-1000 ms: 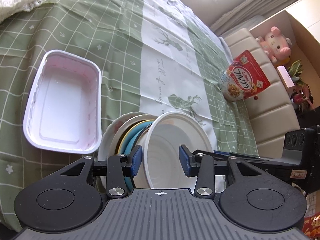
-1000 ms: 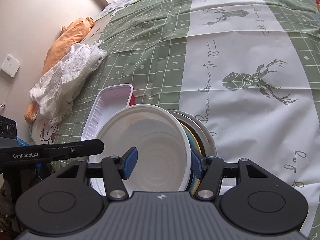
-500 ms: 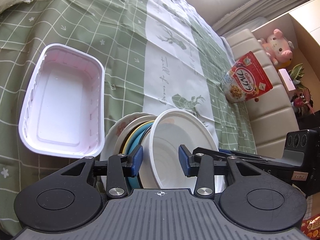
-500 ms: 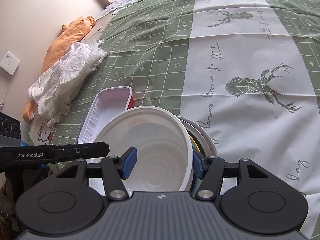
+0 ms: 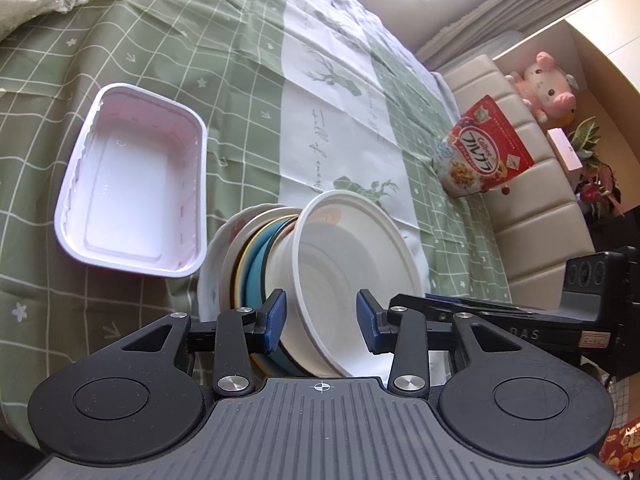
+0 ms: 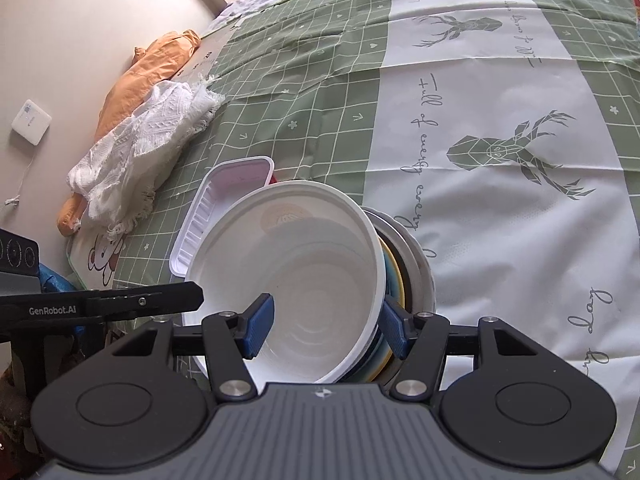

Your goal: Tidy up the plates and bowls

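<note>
A large white plastic bowl (image 5: 352, 264) sits on a stack of plates (image 5: 248, 264) with blue, yellow and cream rims, on the green checked cloth. My left gripper (image 5: 320, 322) is open, one finger outside the bowl's near rim and one inside it. My right gripper (image 6: 326, 330) is open too, its fingers on either side of the bowl's (image 6: 304, 264) right rim, above the plates (image 6: 404, 264). Neither jaw presses the rim.
A white rectangular plastic tray (image 5: 132, 184) lies just left of the stack; it also shows in the right wrist view (image 6: 224, 200). A cereal bag (image 5: 480, 148) leans on a beige sofa at the right. White and orange cloths (image 6: 148, 144) lie by the wall.
Both grippers have drawn back slightly and risen; the bowl and stack look a little farther off. The jaws stay open and the bowl has not moved.
</note>
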A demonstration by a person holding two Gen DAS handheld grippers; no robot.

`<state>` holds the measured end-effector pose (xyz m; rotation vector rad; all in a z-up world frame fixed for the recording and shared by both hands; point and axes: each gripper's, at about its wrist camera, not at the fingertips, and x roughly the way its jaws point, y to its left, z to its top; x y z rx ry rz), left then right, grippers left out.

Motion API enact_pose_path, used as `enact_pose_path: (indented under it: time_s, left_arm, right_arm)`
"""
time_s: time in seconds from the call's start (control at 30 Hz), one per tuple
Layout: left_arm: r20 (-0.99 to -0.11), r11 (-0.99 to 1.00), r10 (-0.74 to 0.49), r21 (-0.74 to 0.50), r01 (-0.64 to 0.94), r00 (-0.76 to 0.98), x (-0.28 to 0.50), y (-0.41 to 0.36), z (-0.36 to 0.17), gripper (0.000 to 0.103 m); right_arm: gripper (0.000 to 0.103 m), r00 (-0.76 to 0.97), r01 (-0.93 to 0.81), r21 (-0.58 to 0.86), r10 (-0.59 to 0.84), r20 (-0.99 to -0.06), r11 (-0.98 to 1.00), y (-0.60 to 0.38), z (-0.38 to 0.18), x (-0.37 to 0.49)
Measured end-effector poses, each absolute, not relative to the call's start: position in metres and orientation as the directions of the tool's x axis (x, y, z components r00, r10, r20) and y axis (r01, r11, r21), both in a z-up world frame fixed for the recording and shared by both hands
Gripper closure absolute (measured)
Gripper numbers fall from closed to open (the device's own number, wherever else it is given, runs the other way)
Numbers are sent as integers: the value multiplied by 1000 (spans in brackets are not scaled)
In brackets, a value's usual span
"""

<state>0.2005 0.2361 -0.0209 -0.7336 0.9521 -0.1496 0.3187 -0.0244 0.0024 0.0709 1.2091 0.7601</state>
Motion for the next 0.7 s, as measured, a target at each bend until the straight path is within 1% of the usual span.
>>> enact_pose_path:
  time_s: [0.47,0.7]
  left_arm:
    - [-729,771,-396,-595,-229,558,191,232,-28,61]
    - [-733,777,-397,-589,-223,553,186,228,-29,62]
  right_arm:
    - [45,123,-503,411,534,-837,760,-28,-5,305]
    - [45,125,-507,398,522,-844,765,-30,-5,300]
